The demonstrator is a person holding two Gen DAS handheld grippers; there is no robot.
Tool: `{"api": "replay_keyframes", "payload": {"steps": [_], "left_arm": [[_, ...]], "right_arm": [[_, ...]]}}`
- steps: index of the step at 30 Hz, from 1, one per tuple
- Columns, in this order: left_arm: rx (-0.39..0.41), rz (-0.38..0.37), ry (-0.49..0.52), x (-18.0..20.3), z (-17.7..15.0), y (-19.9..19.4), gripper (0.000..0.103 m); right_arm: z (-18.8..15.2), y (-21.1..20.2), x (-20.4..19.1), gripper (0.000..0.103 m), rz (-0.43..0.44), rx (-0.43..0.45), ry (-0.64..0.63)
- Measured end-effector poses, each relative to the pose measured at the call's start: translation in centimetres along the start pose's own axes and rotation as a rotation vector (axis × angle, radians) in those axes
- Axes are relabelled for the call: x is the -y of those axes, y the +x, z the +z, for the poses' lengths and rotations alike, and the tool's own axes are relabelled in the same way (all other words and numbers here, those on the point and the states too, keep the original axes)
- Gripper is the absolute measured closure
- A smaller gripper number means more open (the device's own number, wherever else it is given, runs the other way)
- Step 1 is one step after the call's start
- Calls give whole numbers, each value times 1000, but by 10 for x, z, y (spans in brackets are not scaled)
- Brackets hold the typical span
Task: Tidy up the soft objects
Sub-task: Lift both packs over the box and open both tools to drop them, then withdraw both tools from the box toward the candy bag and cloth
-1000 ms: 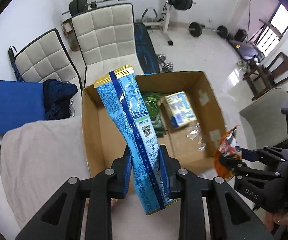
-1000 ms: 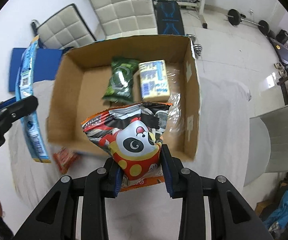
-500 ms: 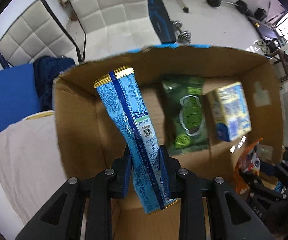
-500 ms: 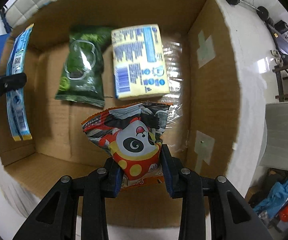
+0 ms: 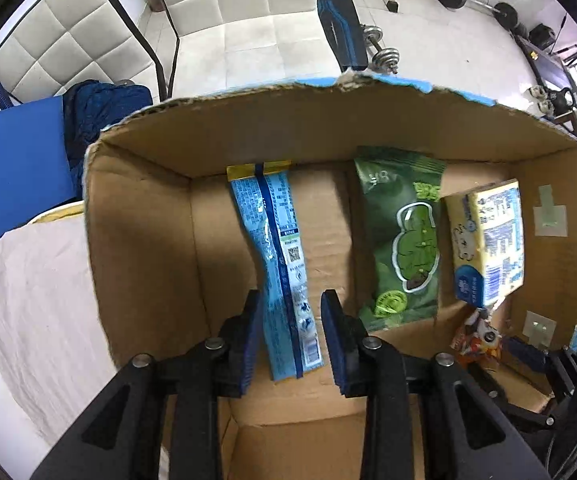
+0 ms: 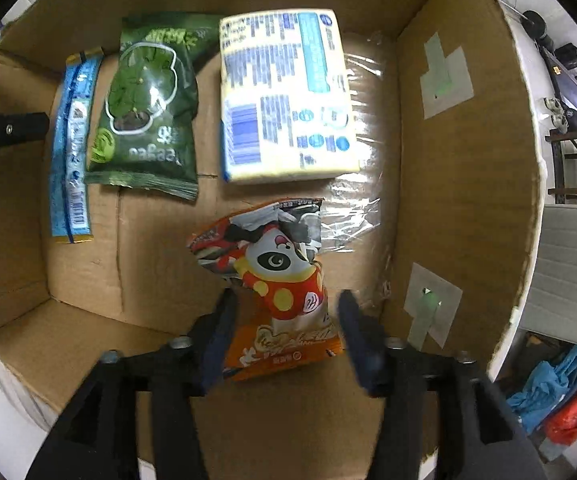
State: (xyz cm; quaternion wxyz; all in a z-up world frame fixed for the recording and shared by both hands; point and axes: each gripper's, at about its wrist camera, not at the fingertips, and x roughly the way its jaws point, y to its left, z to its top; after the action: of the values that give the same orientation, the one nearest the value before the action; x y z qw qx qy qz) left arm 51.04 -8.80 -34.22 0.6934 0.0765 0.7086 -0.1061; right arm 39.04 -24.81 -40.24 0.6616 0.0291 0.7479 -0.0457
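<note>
- Hovering inside the box (image 5: 136, 240), your left gripper (image 5: 290, 324) has its jaws spread on either side of the blue packet (image 5: 278, 256), which looks released onto the floor, just left of the green bag (image 5: 404, 240).
- Your right gripper (image 6: 284, 324) is also spread, with gaps both sides of the panda bag (image 6: 276, 276); that bag sits near the right wall, just in front of the yellow pack (image 6: 284, 100).
- Laid side by side like this, the soft packs fill the floor without crushing one another.
- Lifting both grippers straight up should avoid dragging the bags.
</note>
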Motion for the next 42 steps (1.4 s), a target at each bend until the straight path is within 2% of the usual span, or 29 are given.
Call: {"api": "replay_keyframes", "payload": {"steps": [4,5,6,7,10,13,14,15,17,22,23,26,29,31,33,37,42], "left_arm": [[44,-19,-4,2,-14,-21,74],[56,-21,-5,2,-18,-27,72],[75,-31,-11,2,-25,-34,66],[90,-35,-18,2,-30,-38,63],[137,-61,-54,1,-52,-54,62],[176,-67,-68,2,-73,-67,61],[188,-63,-72,1,-76,-70,58],[204,-62,-75,1,-82,-75,47],[229,-65,-74,2,-92,-84,34],[292,-58,-78,4,-114,-111,32],[303,-57,-79,3,-118,-116,29],[340,-56,-80,6,-131,-132,6],[368,-45,-81,9,-144,-144,5],[393,-33,-80,11,-154,-153,5],[418,-22,-78,13,-164,-161,5],[461,-4,-79,15,-182,-174,5],[513,5,-81,17,-200,-188,1]], "right_arm": [[-4,-19,-1,41,17,25,16],[-4,-25,0,41,23,32,19],[-5,-30,0,40,29,42,22],[-8,-36,-1,37,35,58,25],[-17,-54,-5,31,48,96,25],[-24,-65,-7,30,61,123,22],[-28,-70,-9,30,62,135,20],[-35,-75,-7,30,61,144,18],[-43,-84,-10,30,61,168,13],[-67,-106,-6,30,90,214,17],[-71,-111,-5,30,94,223,17],[-85,-128,-6,30,100,253,17],[-98,-144,-6,29,94,292,11],[-108,-154,-6,7,91,325,13],[-117,-162,-4,0,94,356,19],[-137,-176,-1,0,74,409,28],[-158,-191,1,0,91,461,42]]}}
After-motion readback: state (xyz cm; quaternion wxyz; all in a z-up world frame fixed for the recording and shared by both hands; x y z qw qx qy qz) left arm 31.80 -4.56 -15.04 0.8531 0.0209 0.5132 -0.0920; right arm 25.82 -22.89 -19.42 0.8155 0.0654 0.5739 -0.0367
